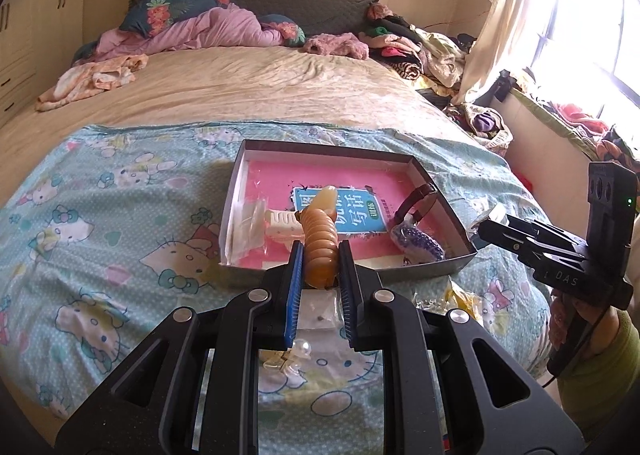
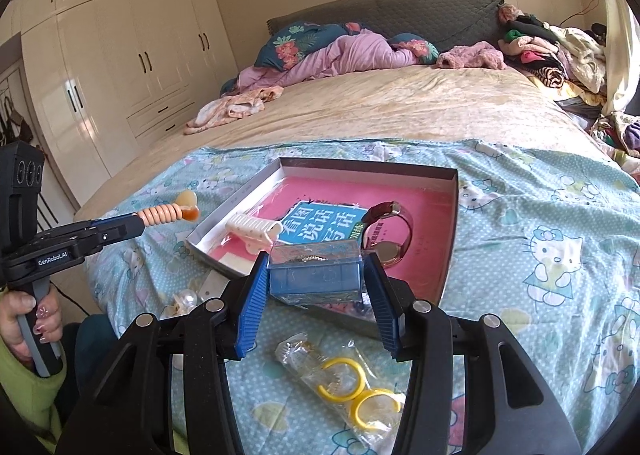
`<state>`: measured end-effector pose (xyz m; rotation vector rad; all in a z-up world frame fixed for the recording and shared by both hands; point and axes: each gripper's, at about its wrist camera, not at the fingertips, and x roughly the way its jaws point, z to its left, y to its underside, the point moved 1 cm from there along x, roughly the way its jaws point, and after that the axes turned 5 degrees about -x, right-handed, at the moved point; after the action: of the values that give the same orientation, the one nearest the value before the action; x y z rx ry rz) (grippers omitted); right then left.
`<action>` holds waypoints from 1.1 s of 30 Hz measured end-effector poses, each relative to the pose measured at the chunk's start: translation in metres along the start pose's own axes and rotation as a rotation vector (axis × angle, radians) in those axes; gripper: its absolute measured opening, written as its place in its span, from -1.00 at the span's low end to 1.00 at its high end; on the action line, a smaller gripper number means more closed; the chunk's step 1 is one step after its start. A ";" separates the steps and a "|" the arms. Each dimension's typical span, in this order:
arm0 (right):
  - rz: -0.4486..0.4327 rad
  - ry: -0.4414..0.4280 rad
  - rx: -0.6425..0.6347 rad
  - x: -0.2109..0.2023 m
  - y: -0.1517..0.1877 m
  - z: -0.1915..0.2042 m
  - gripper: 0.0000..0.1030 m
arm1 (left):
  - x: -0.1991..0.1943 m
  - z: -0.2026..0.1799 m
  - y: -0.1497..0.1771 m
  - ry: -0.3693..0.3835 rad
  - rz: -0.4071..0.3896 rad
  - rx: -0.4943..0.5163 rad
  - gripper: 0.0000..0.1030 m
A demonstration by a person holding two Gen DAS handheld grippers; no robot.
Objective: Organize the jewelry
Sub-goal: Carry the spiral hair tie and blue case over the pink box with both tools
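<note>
My left gripper point(image 1: 320, 251) is shut on an amber spiral coil hair tie point(image 1: 318, 233), held above the near edge of a shallow grey box tray point(image 1: 320, 147) on the bed. In the right wrist view that coil point(image 2: 168, 213) sticks out of the left gripper point(image 2: 138, 226) at the left. A small clear plastic case point(image 2: 316, 271) with a blue base and a chain inside sits between the jaws of my right gripper point(image 2: 316, 261), which is shut on it over the tray's near rim. In the tray lie a white hair clip point(image 2: 252, 233) and a burgundy-strap watch point(image 2: 390, 231).
The tray point(image 2: 360, 167) is lined with a pink book and also holds a bag of purple beads point(image 1: 420, 245). On the Hello Kitty sheet nearer me lie a bag with yellow rings point(image 2: 352, 387) and clear bead pieces point(image 2: 186, 299). Bedding and clothes are piled far back.
</note>
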<state>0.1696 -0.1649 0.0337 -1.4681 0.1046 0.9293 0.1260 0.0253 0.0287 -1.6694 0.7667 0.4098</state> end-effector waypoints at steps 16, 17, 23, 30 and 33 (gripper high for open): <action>-0.032 0.047 0.004 0.001 -0.016 -0.023 -0.10 | 0.041 -0.028 -0.017 0.041 0.032 0.059 -0.80; -0.033 0.052 0.004 0.001 -0.017 -0.024 -0.10 | 0.044 -0.030 -0.018 0.043 0.034 0.064 -0.80; -0.027 0.069 0.014 0.007 -0.017 -0.036 -0.10 | 0.062 -0.039 -0.022 0.058 0.056 0.080 -0.80; -0.004 0.078 0.032 0.018 -0.012 -0.045 -0.10 | 0.087 -0.047 -0.018 0.075 0.094 0.093 -0.80; 0.010 0.076 0.040 0.025 -0.009 -0.049 -0.10 | 0.097 -0.050 -0.015 0.077 0.110 0.101 -0.80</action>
<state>0.2140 -0.1941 0.0186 -1.4669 0.1856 0.8745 0.1996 -0.0469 -0.0099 -1.5607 0.9247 0.3795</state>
